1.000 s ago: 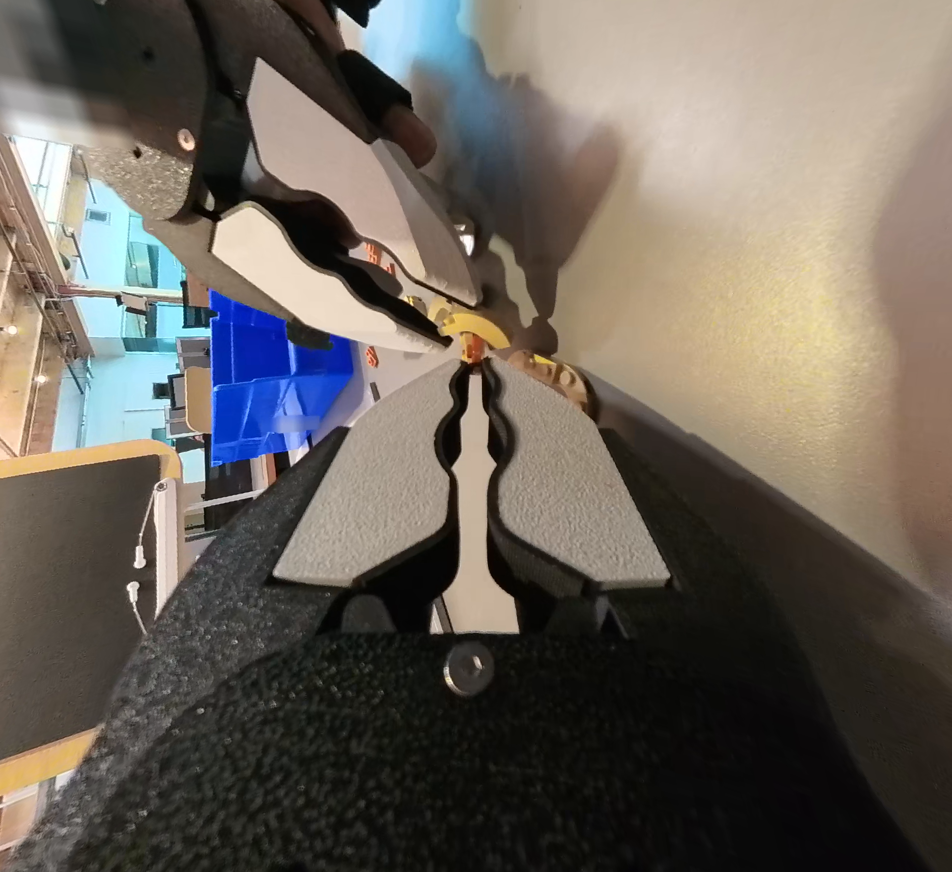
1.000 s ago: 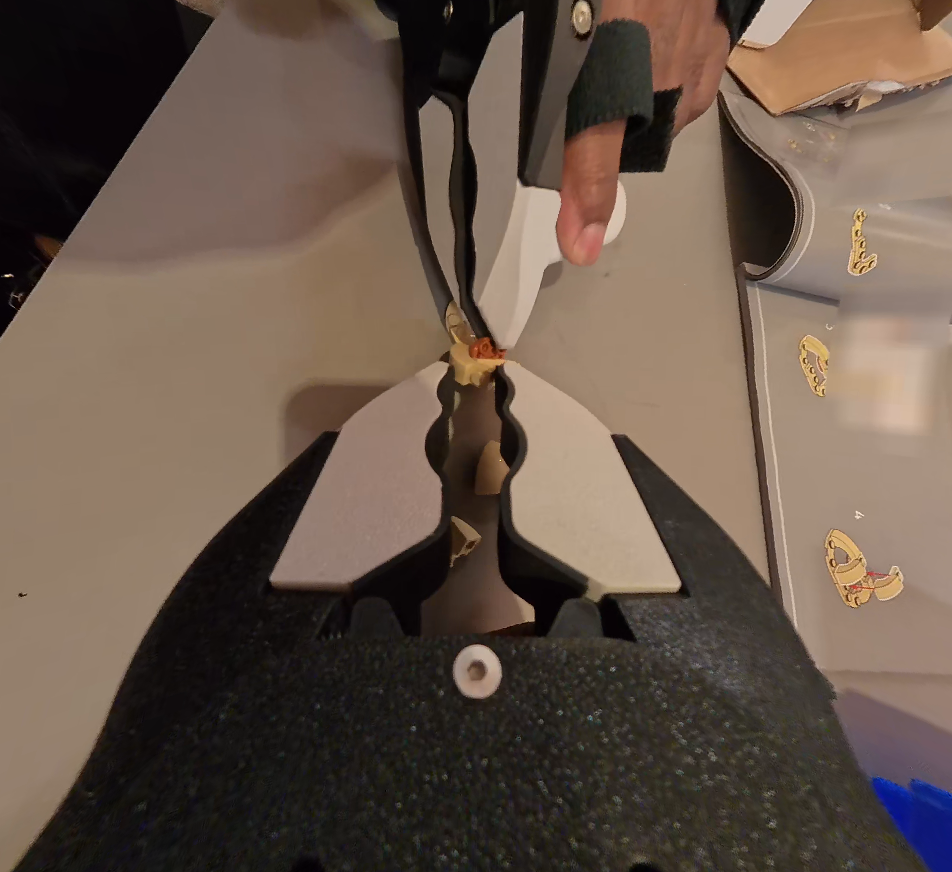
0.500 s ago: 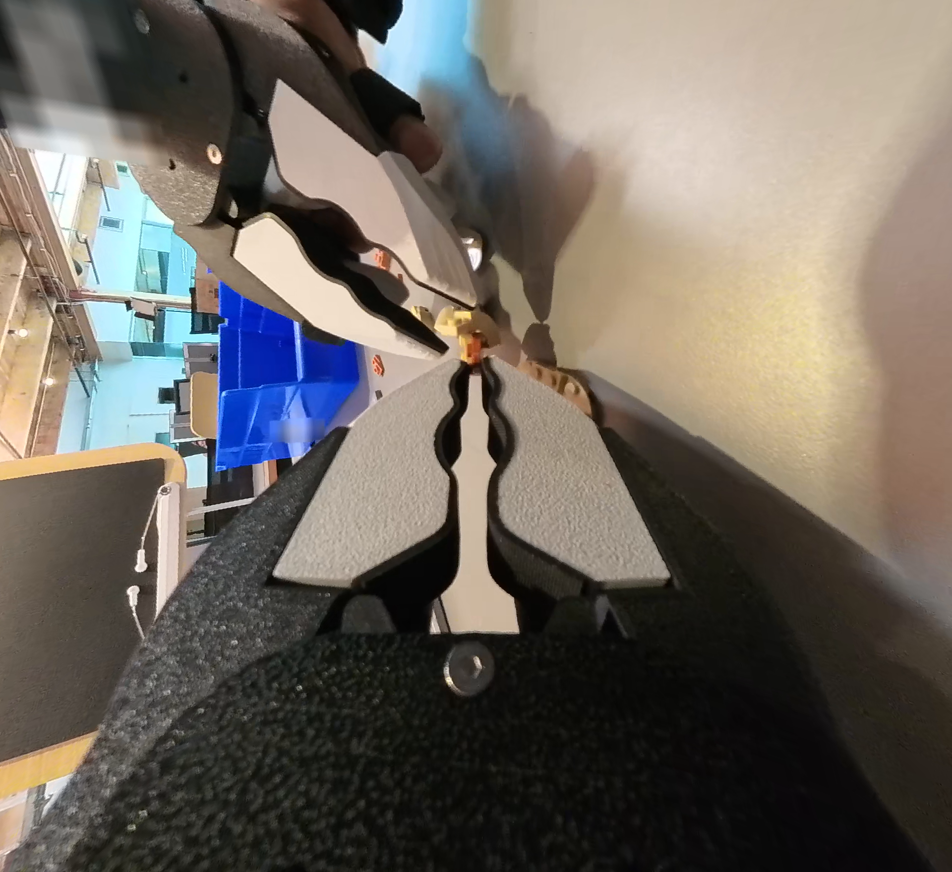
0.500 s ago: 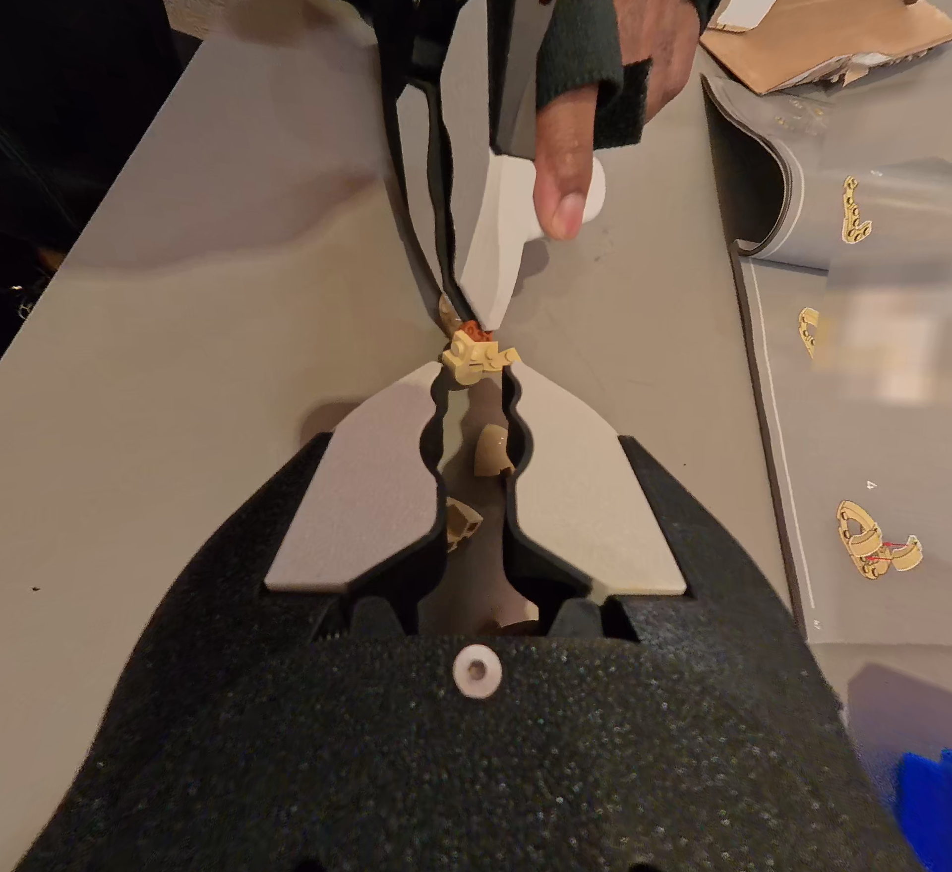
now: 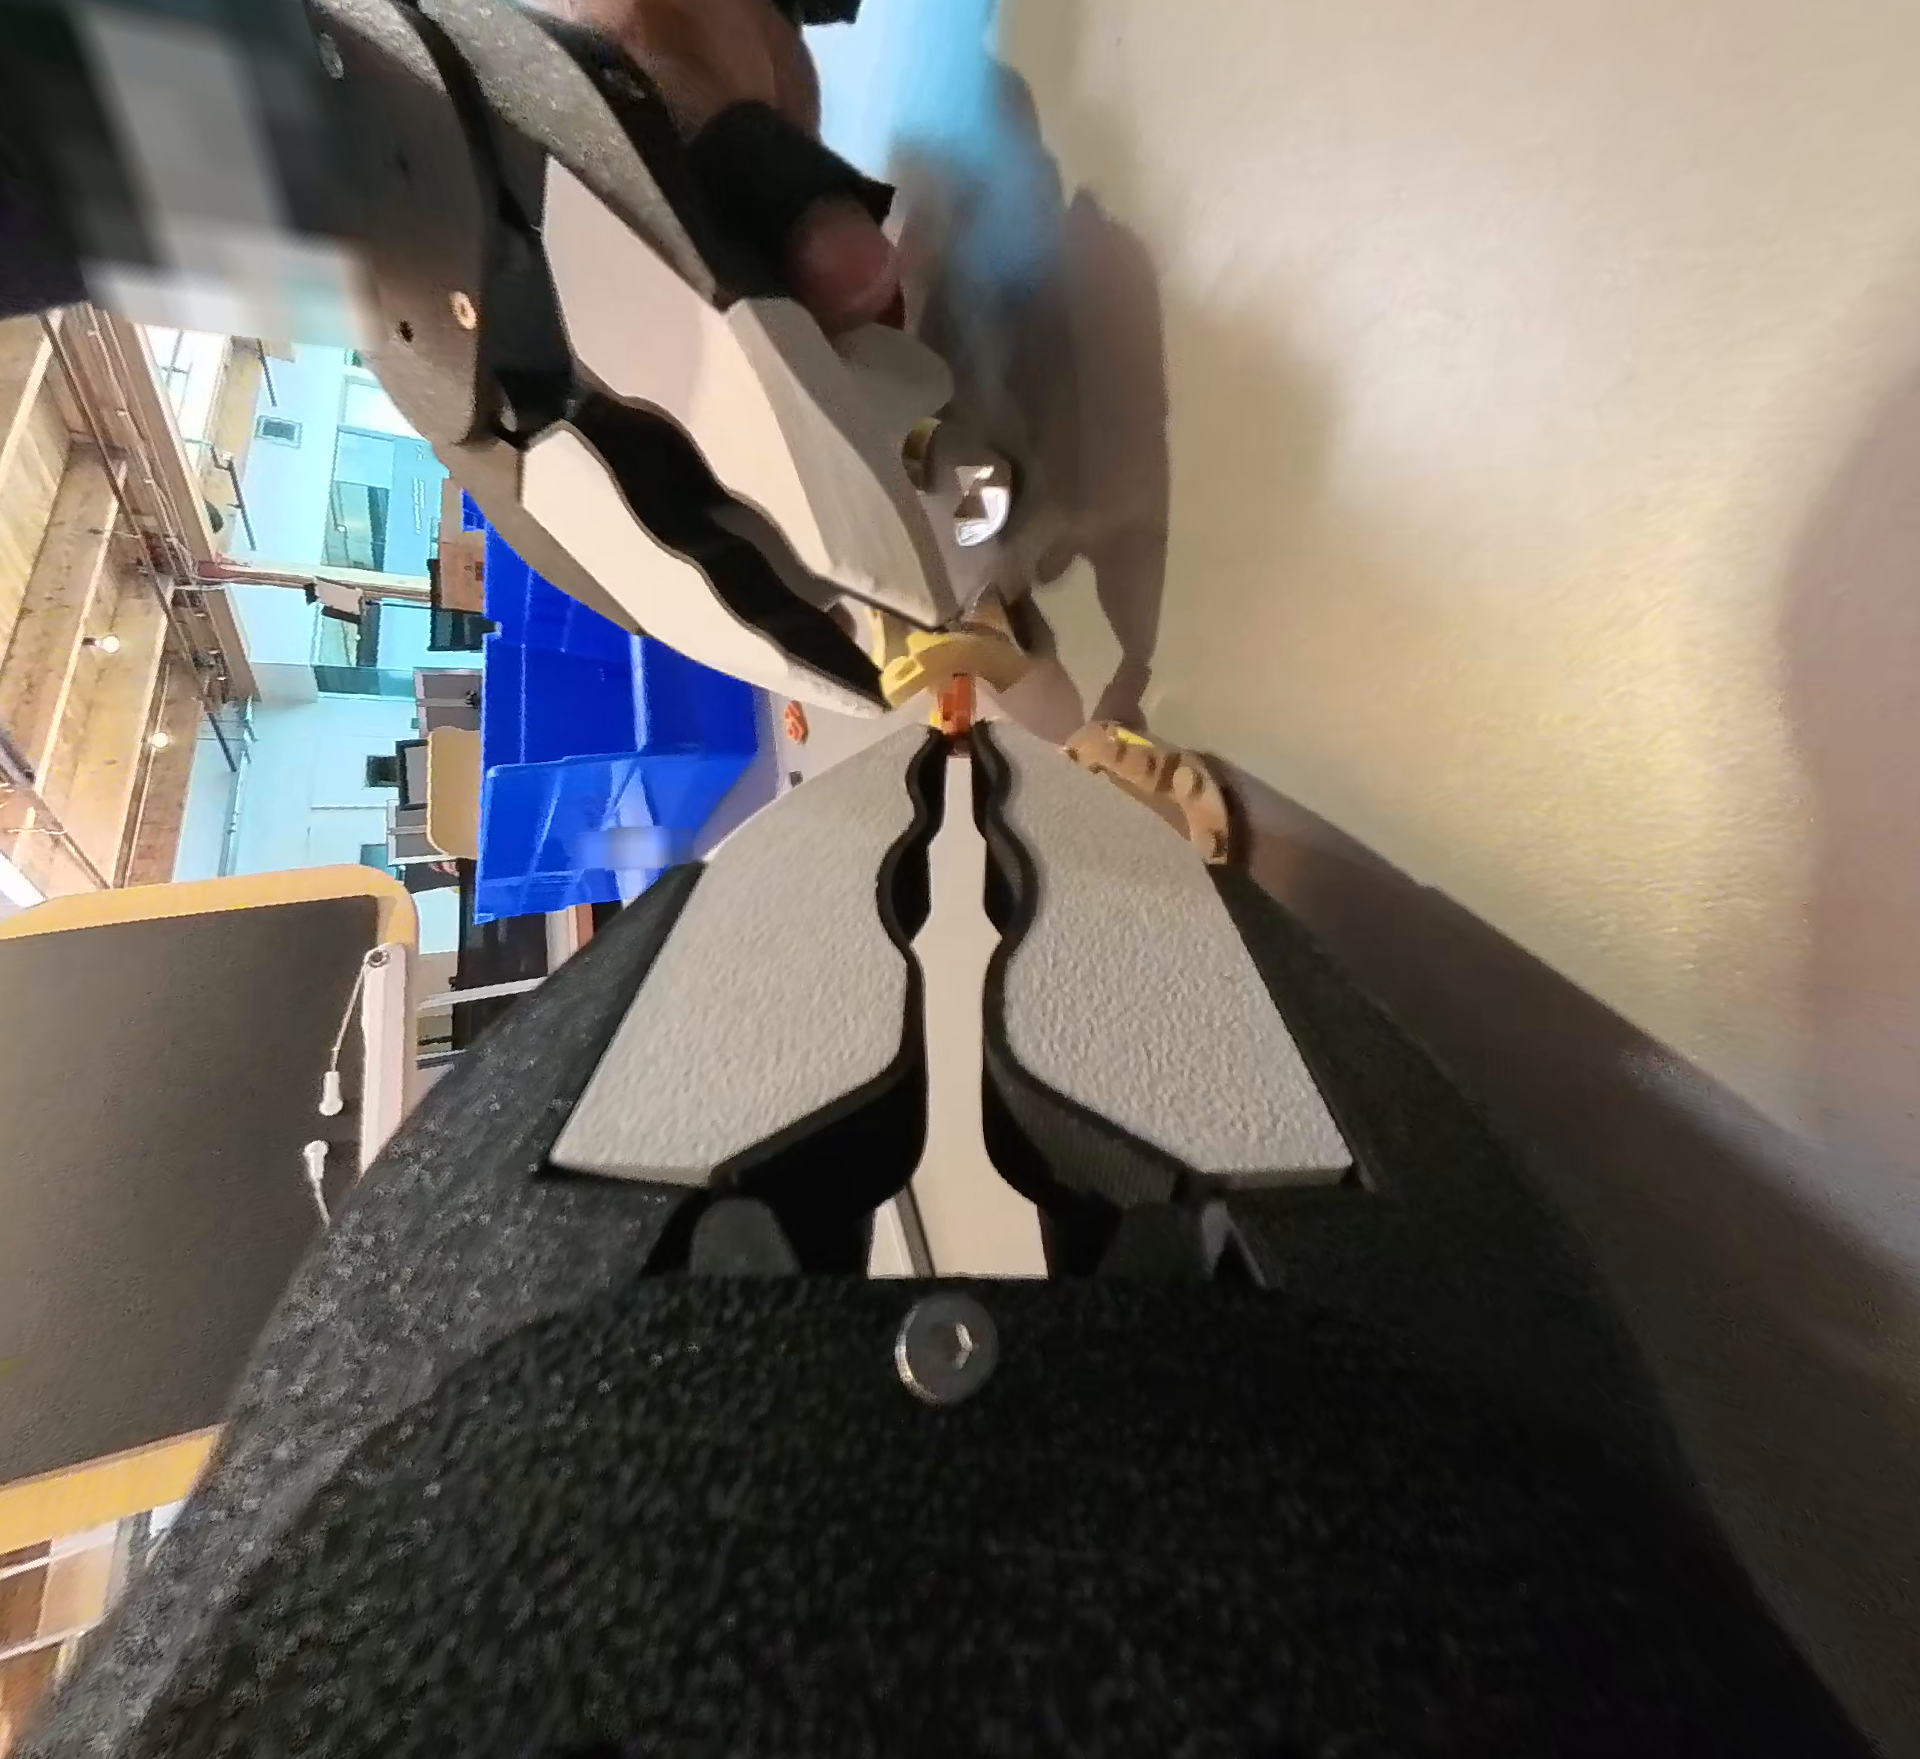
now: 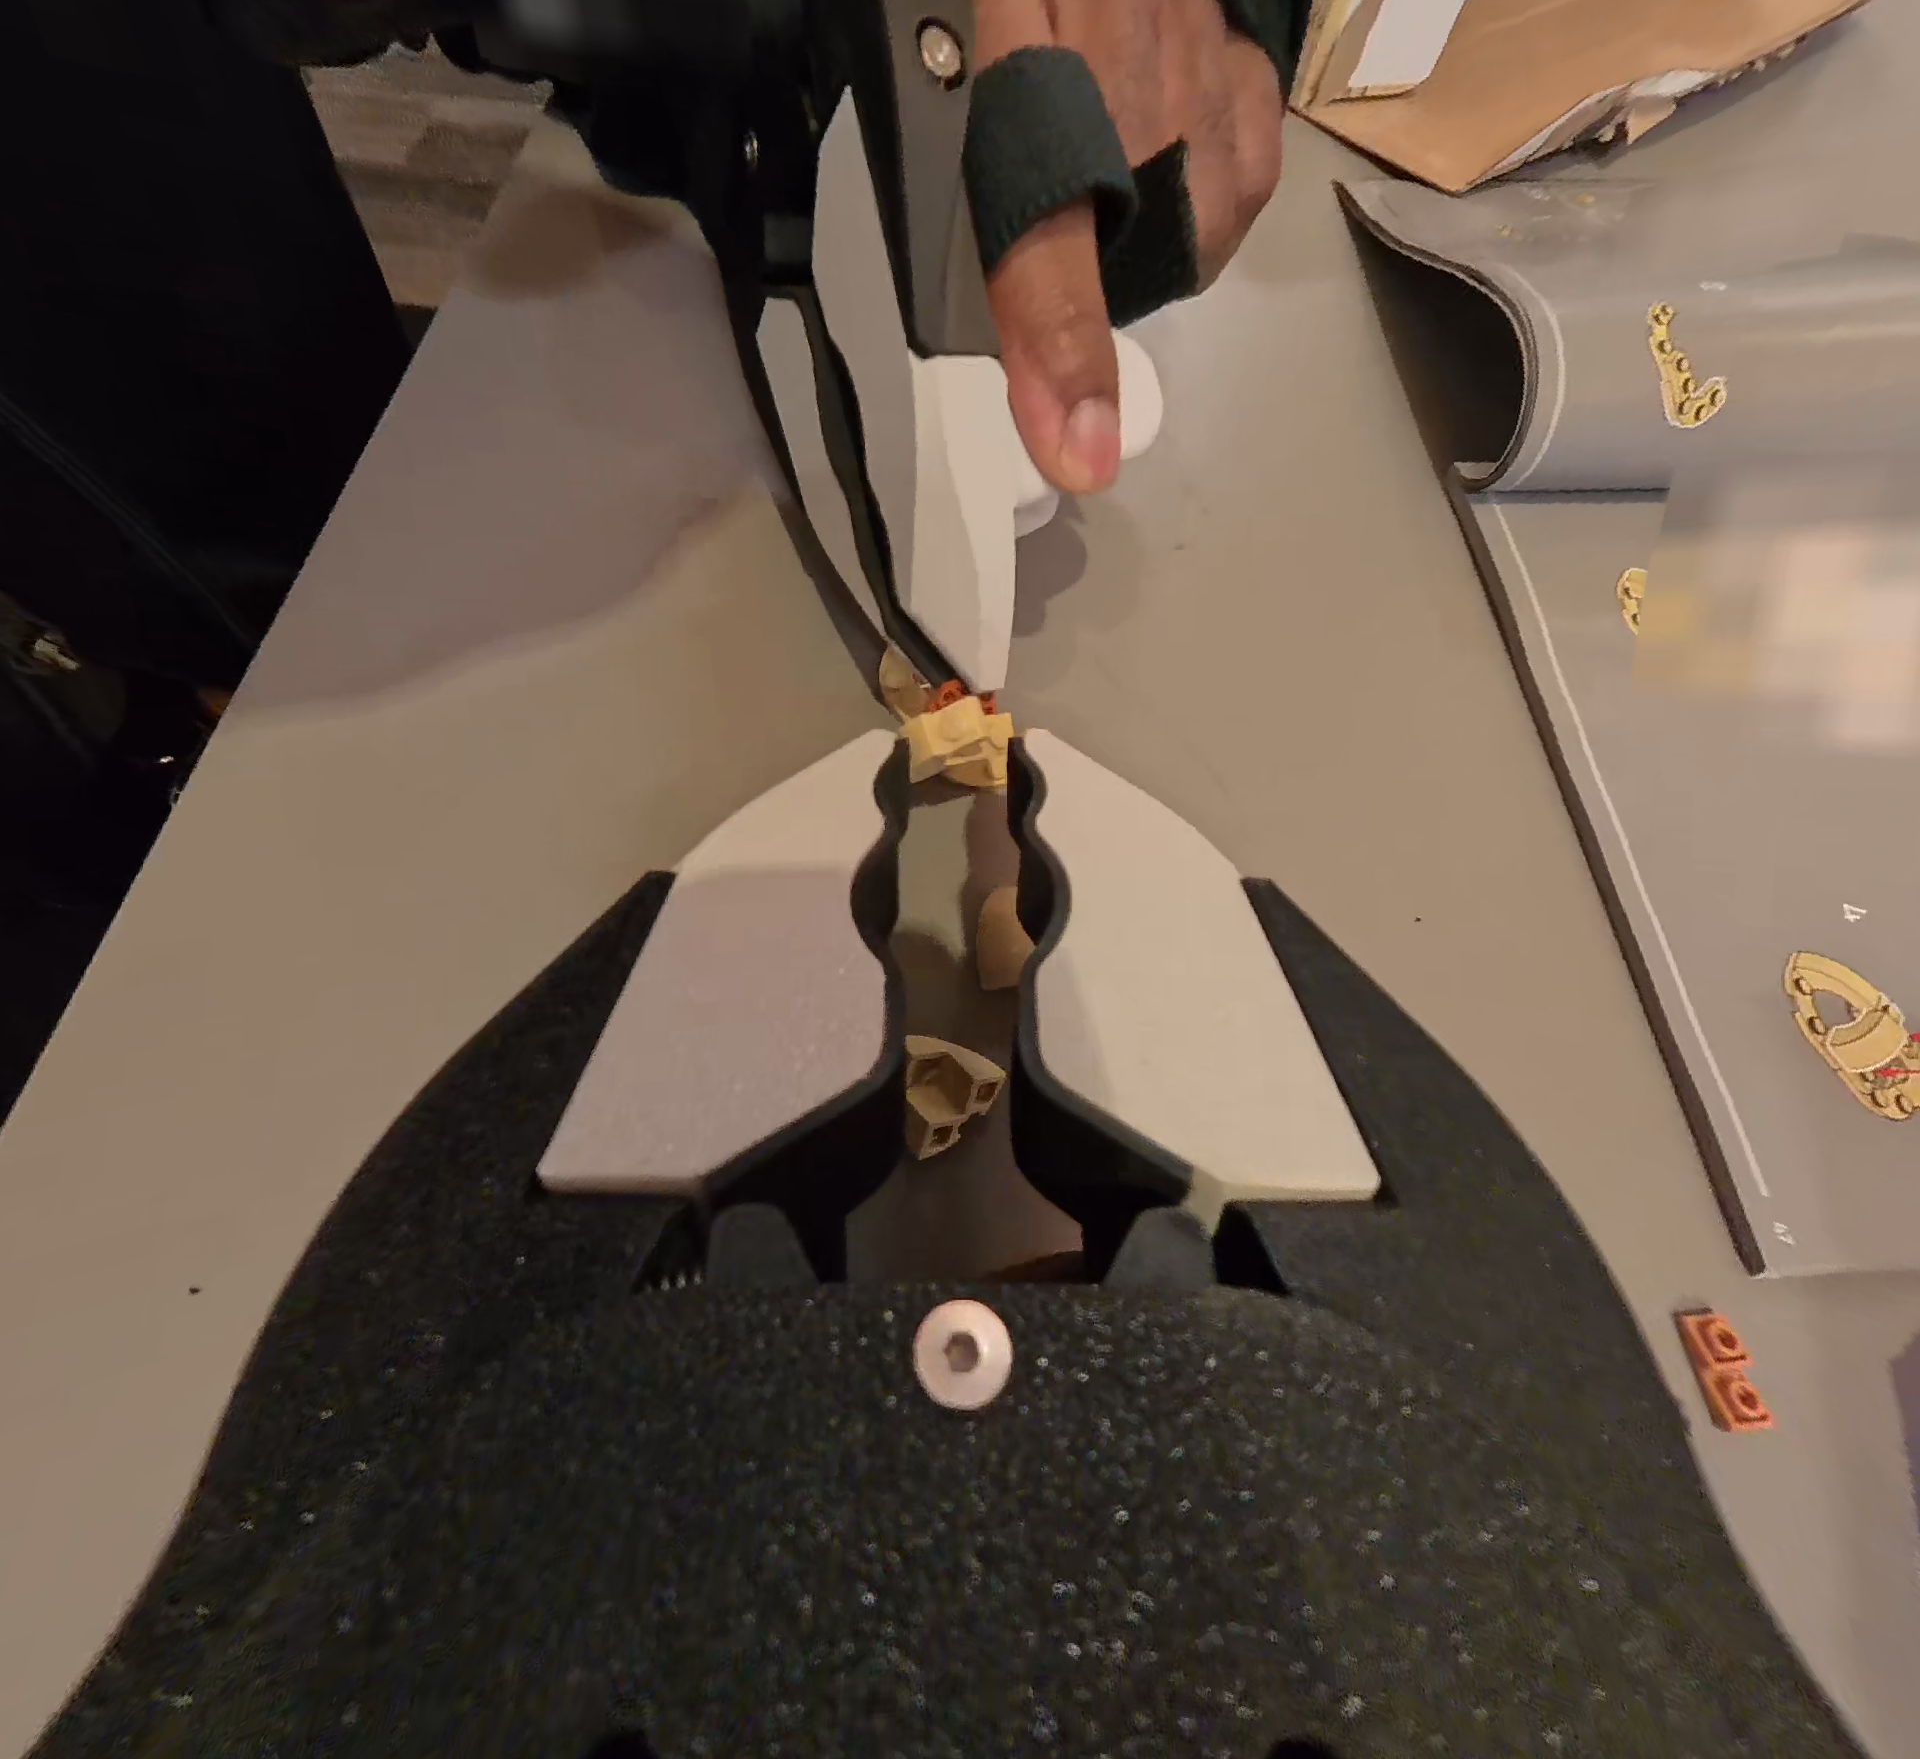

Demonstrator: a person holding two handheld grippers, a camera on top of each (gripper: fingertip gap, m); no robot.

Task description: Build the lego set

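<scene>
I'm mid-join, I reckon: my right hand-held gripper (image 6: pixel 961 753) is pinched narrow on a tan lego piece (image 6: pixel 954 745), held above the worktop (image 6: pixel 540 670). The left hand-held gripper (image 5: pixel 958 741), nearly closed, nips a small orange piece (image 5: pixel 956 701) touching it tip-to-tip. Next move, imo: line up studs, press together w/o slipping. Tan piece's long axis runs across my jaws; orient. otherwise unclear.

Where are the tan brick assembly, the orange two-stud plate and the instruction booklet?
tan brick assembly (image 6: pixel 954 745), right wrist view, its studded top.
orange two-stud plate (image 6: pixel 1725 1368), right wrist view, between its studs.
instruction booklet (image 6: pixel 1704 878), right wrist view, bare page area.
</scene>
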